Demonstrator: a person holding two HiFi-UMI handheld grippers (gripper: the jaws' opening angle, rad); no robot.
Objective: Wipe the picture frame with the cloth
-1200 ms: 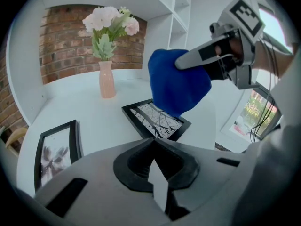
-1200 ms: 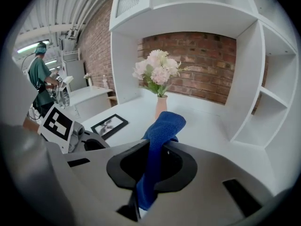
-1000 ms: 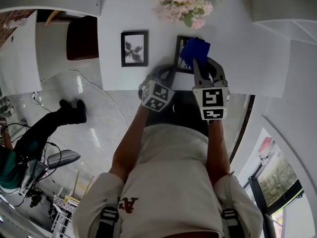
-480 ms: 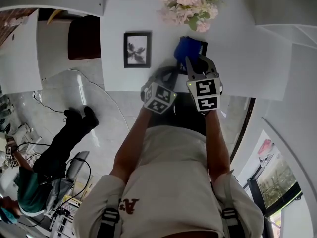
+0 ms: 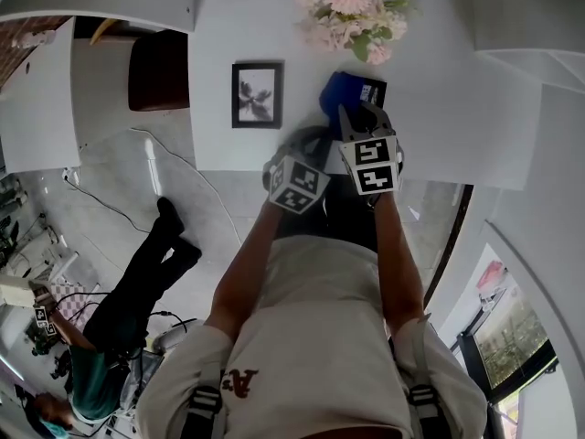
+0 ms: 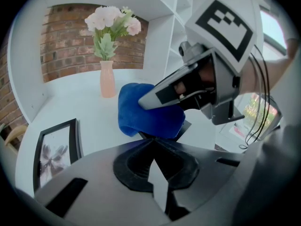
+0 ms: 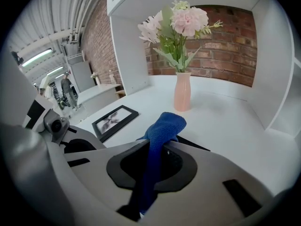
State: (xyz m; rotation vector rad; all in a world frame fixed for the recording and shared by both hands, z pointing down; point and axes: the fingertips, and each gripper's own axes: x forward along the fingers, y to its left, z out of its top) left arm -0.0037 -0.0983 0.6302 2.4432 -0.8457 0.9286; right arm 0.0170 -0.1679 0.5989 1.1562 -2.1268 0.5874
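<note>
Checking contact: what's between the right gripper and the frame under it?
The blue cloth, clamped in the right gripper, lies over that frame; clearest in the left gripper view.

cloth (image 7: pixel 164 124) blue | left picture frame (image 5: pixel 256 94) black | vase (image 7: pixel 182 93) pink (flowers (image 7: pixel 186 22) paler) | wall (image 7: pixel 225 55) red brick
</note>
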